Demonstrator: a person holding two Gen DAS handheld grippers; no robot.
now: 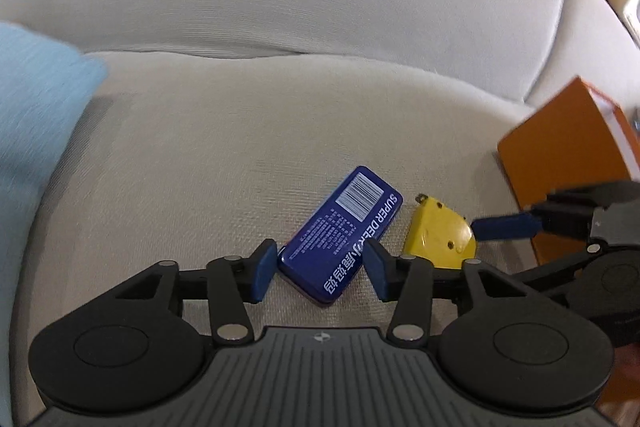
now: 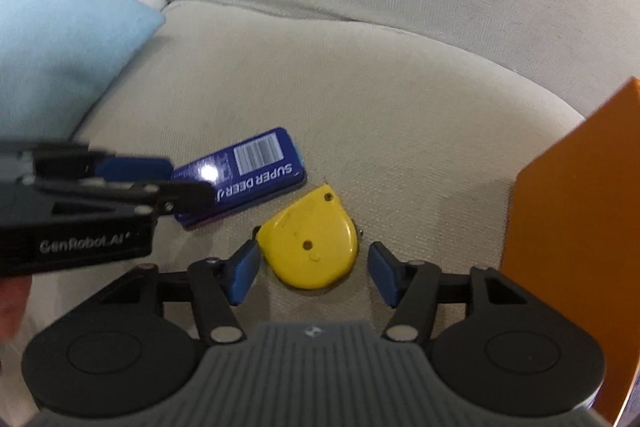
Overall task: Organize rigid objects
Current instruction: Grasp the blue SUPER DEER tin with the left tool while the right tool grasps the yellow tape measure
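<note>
Orange box [image 1: 560,151] upright beside blue tin [image 1: 340,231], contents hidden.

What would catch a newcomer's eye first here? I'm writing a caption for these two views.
Two bright things on the beige sofa seat: a dark blue tin with a barcode, lying flat, and a yellow tape measure just to its right. Each sits between the open blue fingers of a gripper, the tin in the left gripper, the tape measure in the right gripper. An orange box stands at the right edge.
</note>
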